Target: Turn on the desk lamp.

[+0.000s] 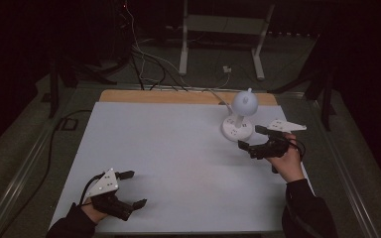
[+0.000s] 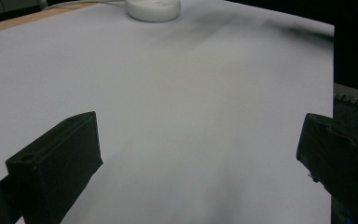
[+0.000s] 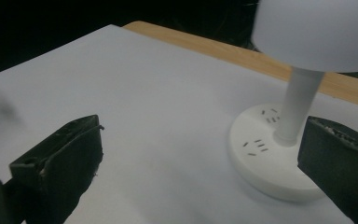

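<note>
A small white lamp [image 1: 242,111] with a dome shade stands on a round base with socket slots [image 3: 265,156] at the back right of the white table top [image 1: 178,158]. My right gripper [image 1: 254,137] is open just in front and to the right of the base, with nothing between its jaws; in the right gripper view the lamp stem [image 3: 298,107] rises close to the right jaw. My left gripper [image 1: 132,188] is open at the near left, empty, low over the bare surface. Far off in the left gripper view lies the lamp base [image 2: 153,9].
A white cable [image 1: 213,91] runs from the lamp off the back edge, where a wooden strip [image 1: 178,96] shows. Beyond the table are cables on the floor and a white stand's legs [image 1: 223,44]. The room around is dark.
</note>
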### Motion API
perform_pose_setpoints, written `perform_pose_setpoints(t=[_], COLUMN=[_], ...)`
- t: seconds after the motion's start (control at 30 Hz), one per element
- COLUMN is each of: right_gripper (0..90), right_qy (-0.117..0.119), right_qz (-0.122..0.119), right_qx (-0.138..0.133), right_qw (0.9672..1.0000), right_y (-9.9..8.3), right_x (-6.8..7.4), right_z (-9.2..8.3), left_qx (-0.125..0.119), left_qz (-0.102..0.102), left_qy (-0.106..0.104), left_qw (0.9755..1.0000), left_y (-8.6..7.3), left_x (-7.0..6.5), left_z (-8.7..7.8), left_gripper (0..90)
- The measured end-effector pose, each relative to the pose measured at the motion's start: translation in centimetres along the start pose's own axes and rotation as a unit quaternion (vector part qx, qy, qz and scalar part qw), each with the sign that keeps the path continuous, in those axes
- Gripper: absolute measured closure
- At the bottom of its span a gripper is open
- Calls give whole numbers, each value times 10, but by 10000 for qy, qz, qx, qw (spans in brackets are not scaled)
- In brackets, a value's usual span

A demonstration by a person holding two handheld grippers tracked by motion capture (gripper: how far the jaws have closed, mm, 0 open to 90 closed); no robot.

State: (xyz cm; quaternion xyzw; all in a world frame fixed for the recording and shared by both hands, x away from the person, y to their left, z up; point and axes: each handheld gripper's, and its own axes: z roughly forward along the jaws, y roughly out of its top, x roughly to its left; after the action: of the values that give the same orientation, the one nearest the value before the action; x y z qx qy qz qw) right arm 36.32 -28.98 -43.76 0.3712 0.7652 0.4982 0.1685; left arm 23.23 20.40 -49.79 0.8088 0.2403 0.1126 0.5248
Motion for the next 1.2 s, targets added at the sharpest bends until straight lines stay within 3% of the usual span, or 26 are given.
perform_pose_setpoints(t=[0.17,0.3,0.8,0.83,0.9,0.97,1.2], right_gripper=[0,0,277,338,359,445,541], right_qy=[-395,-536,-1101,-1197,-1218,-1283,-1369], right_qz=[234,235,452,451,465,502,552], right_qx=[-62,-38,228,260,276,309,425], right_qw=[9989,9983,9926,9914,9911,9900,9881], right_y=[2,4,4,2,2,0,-4], right_x=[-13,-18,-37,-38,-39,-42,-48], right_z=[16,23,44,45,46,47,51], left_qx=[17,14,9,16,21,5,33], left_qz=[-5,-14,-21,-22,-22,-25,-13], left_qy=[10,16,0,5,9,4,18], left_qw=[10000,10000,10000,10000,10000,10000,10000], left_y=[0,0,0,0,0,0,-1], left_x=[0,0,0,0,0,0,0], left_z=[0,0,-1,-1,-1,-1,-1], left_gripper=[3,3,3,3,3,3,3])
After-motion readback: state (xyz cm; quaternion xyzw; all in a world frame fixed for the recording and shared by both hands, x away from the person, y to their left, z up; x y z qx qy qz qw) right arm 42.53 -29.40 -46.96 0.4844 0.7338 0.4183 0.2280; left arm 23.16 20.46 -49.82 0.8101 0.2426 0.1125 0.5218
